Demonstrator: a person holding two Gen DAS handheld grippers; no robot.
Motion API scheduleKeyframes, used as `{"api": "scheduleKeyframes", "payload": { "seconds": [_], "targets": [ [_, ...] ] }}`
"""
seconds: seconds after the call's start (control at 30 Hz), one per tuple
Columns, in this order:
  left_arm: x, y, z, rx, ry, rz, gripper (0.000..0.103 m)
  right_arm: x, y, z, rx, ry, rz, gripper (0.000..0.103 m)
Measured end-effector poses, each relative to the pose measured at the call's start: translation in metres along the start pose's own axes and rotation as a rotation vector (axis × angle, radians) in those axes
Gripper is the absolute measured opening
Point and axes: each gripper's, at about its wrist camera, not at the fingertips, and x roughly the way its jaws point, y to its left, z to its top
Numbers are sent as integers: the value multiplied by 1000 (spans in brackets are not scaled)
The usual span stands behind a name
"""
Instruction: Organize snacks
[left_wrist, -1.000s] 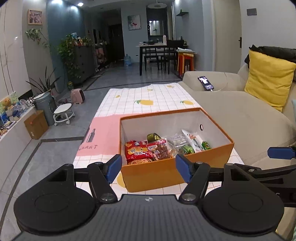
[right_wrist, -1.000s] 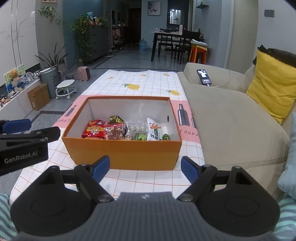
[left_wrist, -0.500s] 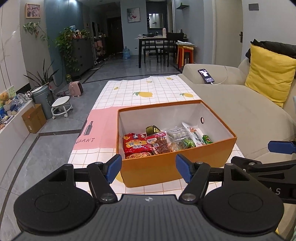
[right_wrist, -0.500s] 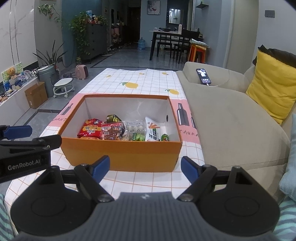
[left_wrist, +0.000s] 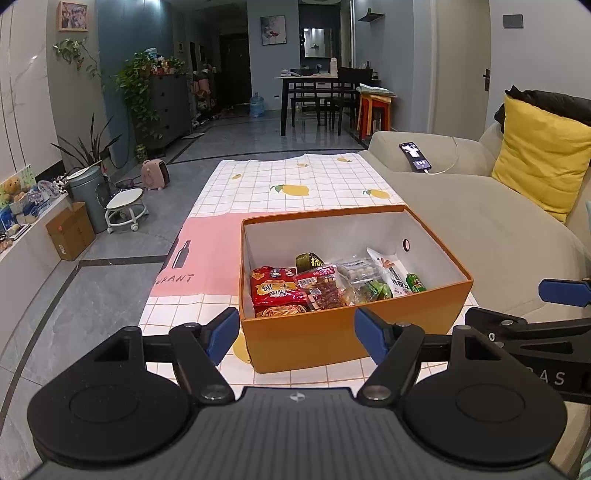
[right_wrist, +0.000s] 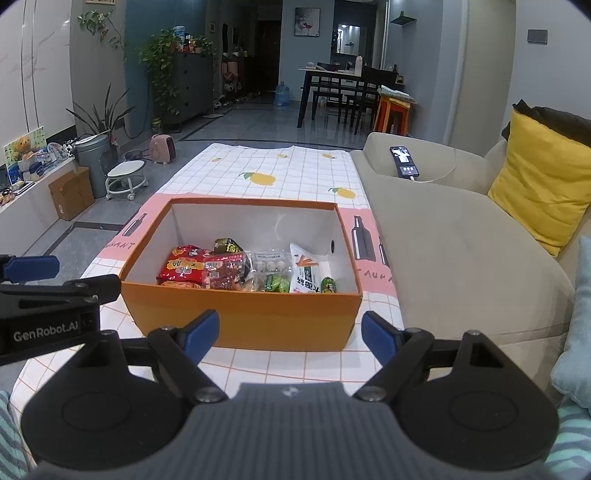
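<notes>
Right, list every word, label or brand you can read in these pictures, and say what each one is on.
"GenRobot.AI": side of the left gripper, seen from the right wrist.
"A S": end of a cut-off word on the right gripper body.
"URANT": start cut off, tablecloth pink band, beside a bottle drawing.
"TAUR A": upside down, the band right of the orange box.
Red snack bag, white snack bag, phone: print too small to read.

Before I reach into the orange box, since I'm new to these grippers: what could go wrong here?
The snack packets overlap in a tight pile against the near wall of the orange box, so the open right gripper may pinch two at once. Coming in low could knock that wall and slide the box on the tablecloth. The left gripper, also open, hovers close beside it; both reaching together might collide.
</notes>
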Motion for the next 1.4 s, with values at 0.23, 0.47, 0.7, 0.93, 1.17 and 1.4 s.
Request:
{"api": "scheduleKeyframes", "payload": {
  "seconds": [0.23, 0.47, 0.7, 0.93, 1.17, 1.4],
  "targets": [
    [0, 1, 0, -1, 9, 5, 83, 1, 1, 0, 0, 2, 2, 82],
    [2, 0, 0, -4, 15, 7, 83, 2, 2, 0, 1, 2, 2, 82],
    [1, 0, -1, -2, 14, 9, 84, 1, 0, 1, 7, -4, 1, 82],
    [0, 1, 0, -15, 18, 9, 86, 1, 0, 0, 6, -5, -1, 82],
    [0, 0, 0, -17, 20, 10, 87, 1, -1, 0, 12, -6, -4, 82],
    [1, -1, 0, -15, 22, 14, 87, 1, -1, 0, 13, -4, -4, 82]
  ]
}}
